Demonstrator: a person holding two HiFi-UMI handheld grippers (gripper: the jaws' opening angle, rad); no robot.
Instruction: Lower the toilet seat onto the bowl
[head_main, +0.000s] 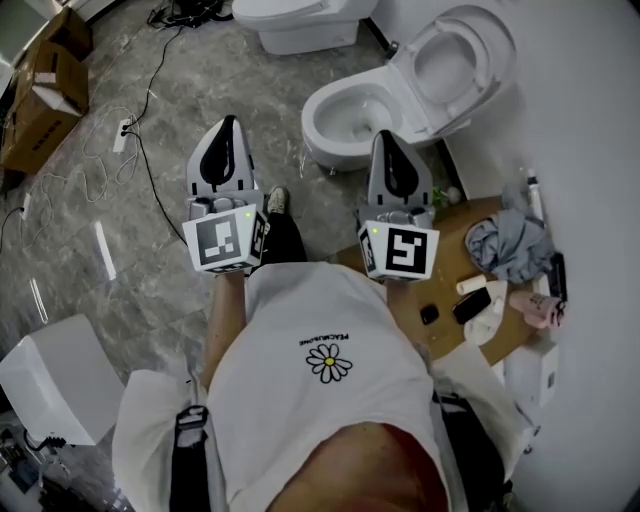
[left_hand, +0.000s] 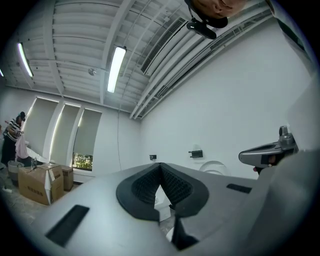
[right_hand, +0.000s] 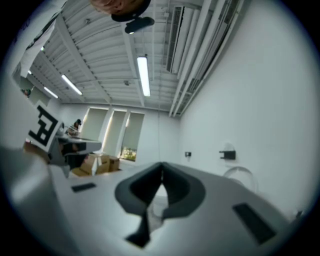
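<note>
Toilet seat upright at upper right of frame, tipped back over bowl, not yet lowered. Left tool and right tool at mid-frame, both closed on nothing, short of the toilet. Step judged: approach. Next: hook seat rim, tip forward, ease down slowly. Lettering above daisy on shirt too small to read.

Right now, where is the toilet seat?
In the head view the toilet seat is at the upper right, raised against the white wall, just behind the open toilet bowl and beyond the right hand-held gripper.
</note>
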